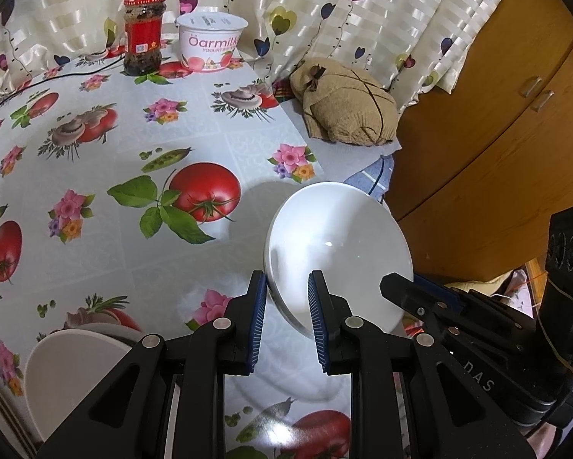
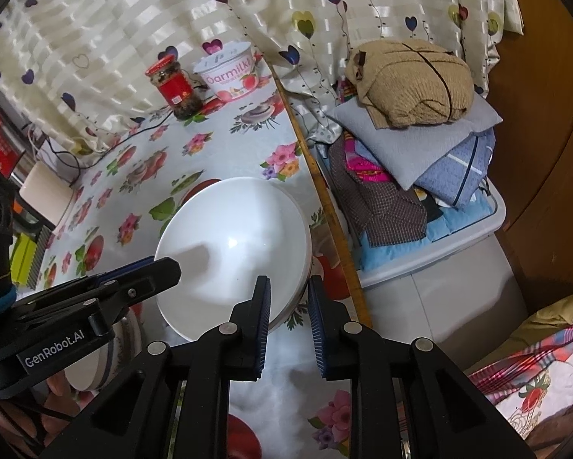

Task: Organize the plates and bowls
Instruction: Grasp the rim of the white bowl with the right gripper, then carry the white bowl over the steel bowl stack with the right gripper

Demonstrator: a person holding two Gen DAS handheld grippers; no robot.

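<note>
over floral tablecloth (image 1: 95, 122), left fingers (image 1: 261, 306) and right fingers (image 2: 265, 306) each pinch white bowl (image 1: 340, 237) rim, opposite sides

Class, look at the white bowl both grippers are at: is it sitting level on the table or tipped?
Tipped. The white bowl is tilted, its rim raised off the tablecloth, its empty inside facing both cameras.

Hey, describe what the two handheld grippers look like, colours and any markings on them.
Both the left gripper and the right gripper are black plastic linkages with silver round pivot pins and blue ribbed pads on the fingers. The left one's side reads GenRobot.AI in white lettering. A thin yellowish band wraps the right one's body.
</note>
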